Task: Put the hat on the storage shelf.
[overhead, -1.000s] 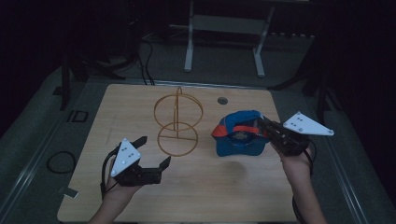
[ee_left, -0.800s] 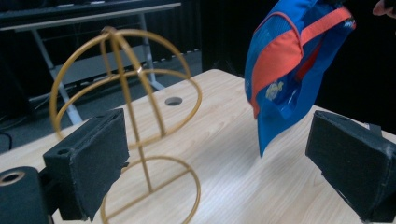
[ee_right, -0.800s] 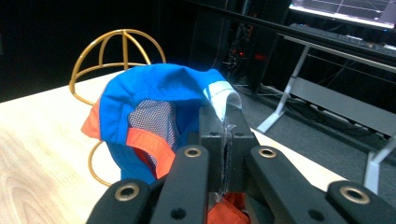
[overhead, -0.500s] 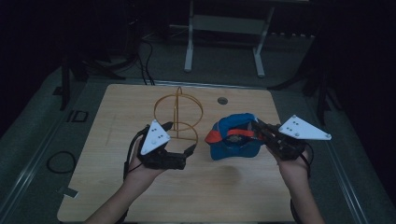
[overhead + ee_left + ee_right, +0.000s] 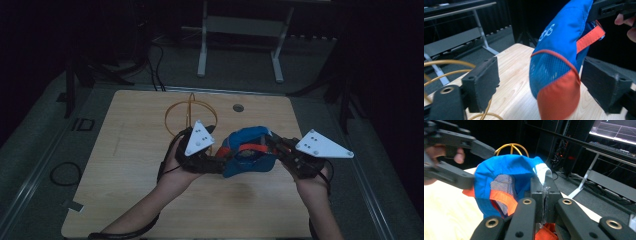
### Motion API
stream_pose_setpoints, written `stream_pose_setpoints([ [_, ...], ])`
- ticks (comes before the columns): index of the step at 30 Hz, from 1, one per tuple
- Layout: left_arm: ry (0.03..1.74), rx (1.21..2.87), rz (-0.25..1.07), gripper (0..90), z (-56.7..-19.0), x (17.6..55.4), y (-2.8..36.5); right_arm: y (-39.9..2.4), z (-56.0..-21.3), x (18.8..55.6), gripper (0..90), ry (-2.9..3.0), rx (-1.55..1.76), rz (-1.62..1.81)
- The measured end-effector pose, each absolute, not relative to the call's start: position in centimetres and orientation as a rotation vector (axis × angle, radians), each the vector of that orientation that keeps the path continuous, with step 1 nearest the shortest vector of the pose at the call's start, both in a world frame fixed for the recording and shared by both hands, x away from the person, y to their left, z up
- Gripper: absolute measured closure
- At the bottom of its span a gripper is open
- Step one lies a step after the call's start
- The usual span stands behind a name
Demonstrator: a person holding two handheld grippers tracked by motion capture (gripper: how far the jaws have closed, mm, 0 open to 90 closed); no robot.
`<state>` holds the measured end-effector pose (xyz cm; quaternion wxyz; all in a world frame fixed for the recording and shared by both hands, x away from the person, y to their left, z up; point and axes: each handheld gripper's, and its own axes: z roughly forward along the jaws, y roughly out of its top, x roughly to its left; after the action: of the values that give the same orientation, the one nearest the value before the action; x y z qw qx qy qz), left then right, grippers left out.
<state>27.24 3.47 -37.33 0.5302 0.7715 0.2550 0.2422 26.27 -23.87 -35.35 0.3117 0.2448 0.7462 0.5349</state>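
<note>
While pinched rightward, cap between left jaws.

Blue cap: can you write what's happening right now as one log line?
right gripper: shut on blue cap | left gripper: jaws closing around cap's orange brim, not touching | wire stand: behind

I'm working in what looks like a dim lab or recording room. My light wooden bench stands on grey carpet, with loose black cables trailing across the floor. Beyond it stands a white metal desk frame, and a lit monitor shows a graph beside dark equipment racks.
</note>
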Motion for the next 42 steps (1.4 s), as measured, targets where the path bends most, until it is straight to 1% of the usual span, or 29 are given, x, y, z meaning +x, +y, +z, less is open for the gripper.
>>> stream_pose_setpoints([
  [6,0.579,1.874,0.524,27.6,-37.1,28.2,2.2,-23.5,-35.5,25.9,88.7,1.985,0.621,1.420],
  [7,0.563,1.883,0.521,33.7,-37.1,28.3,2.0,-23.4,-35.5,25.9,88.7,1.987,0.617,1.417],
  [9,0.564,1.891,0.508,39.0,-37.1,28.4,1.8,-23.4,-35.6,25.8,88.6,1.991,0.617,1.426],
  [10,0.560,1.894,0.508,43.7,-37.1,28.5,1.7,-23.3,-35.7,25.8,88.7,1.995,0.613,1.419],
  [14,0.573,1.900,0.512,57.4,-37.2,28.6,1.4,-23.1,-36.0,25.7,88.7,2.002,0.612,1.422],
  [15,0.578,1.906,0.530,60.9,-37.2,28.6,1.3,-23.1,-36.0,25.7,88.6,2.004,0.615,1.428],
  [19,0.593,1.924,0.546,79.3,-37.2,28.7,1.0,-22.9,-36.2,25.5,88.6,2.013,0.613,1.423],
  [21,0.598,1.920,0.558,85.4,-37.2,28.7,0.8,-22.8,-36.3,25.4,88.5,2.014,0.615,1.417],
  [30,0.568,1.916,0.629,87.3,-36.8,28.5,0.0,-23.3,-37.1,25.0,88.4,2.023,0.652,1.430],
  [36,0.543,1.892,0.628,87.4,-36.4,28.1,-0.1,-23.7,-37.1,24.3,87.5,2.023,0.660,1.443],
  [42,0.503,1.874,0.629,87.4,-35.3,27.6,0.0,-24.1,-36.8,22.9,81.7,2.031,0.642,1.467],
])
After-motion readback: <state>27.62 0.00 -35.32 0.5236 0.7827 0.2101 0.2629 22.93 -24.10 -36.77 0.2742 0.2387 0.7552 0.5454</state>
